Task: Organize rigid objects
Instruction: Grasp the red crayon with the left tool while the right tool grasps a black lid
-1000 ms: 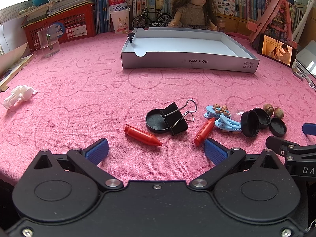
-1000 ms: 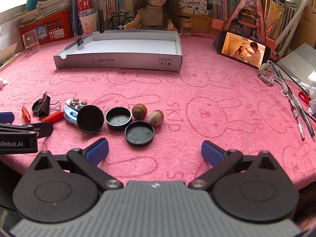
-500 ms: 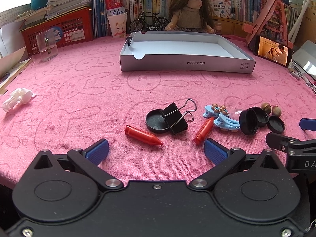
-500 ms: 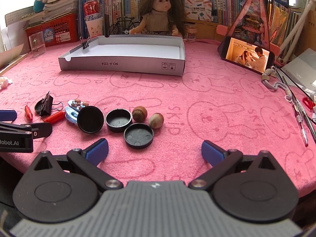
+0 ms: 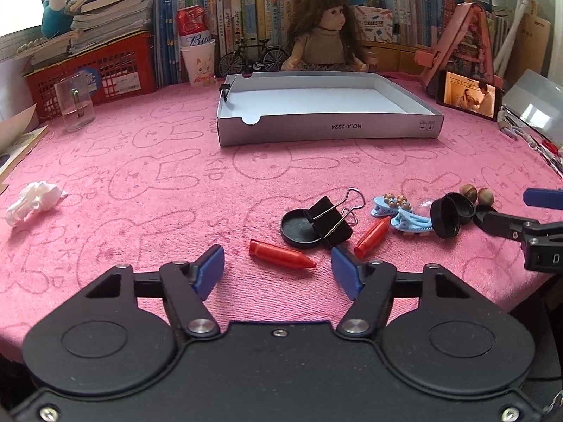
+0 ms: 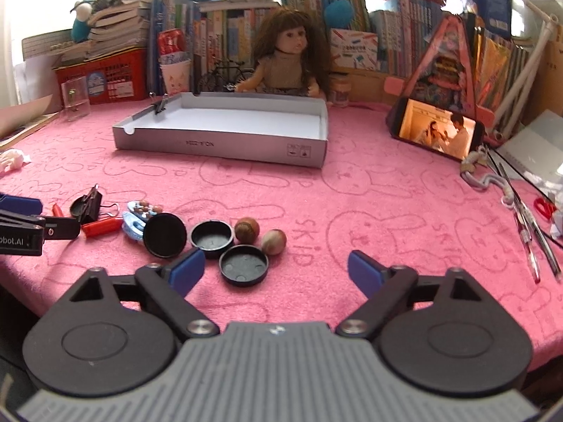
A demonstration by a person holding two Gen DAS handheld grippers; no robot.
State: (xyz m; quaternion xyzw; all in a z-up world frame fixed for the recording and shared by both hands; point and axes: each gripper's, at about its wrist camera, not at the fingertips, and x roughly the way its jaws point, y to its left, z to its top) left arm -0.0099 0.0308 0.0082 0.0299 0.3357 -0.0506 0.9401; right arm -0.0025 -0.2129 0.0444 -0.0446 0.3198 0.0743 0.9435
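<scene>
Left wrist view: my left hand-held gripper (image 5: 278, 272) is released, a red crayon (image 5: 279, 254) just ahead between its fingers. My right hand-held gripper (image 6: 276, 269) is released too, a black cap (image 6: 243, 264) just ahead.

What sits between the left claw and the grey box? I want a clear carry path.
In the left wrist view, the left claw has a red crayon, black lid and binder clip ahead; then bare pink cloth up to the grey box.

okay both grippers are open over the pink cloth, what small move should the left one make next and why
Probably ease the left gripper forward and down onto the nearer red crayon. Its jaws are open, the crayon lies loose just ahead between them, and the box beyond holds no loose items yet.
</scene>
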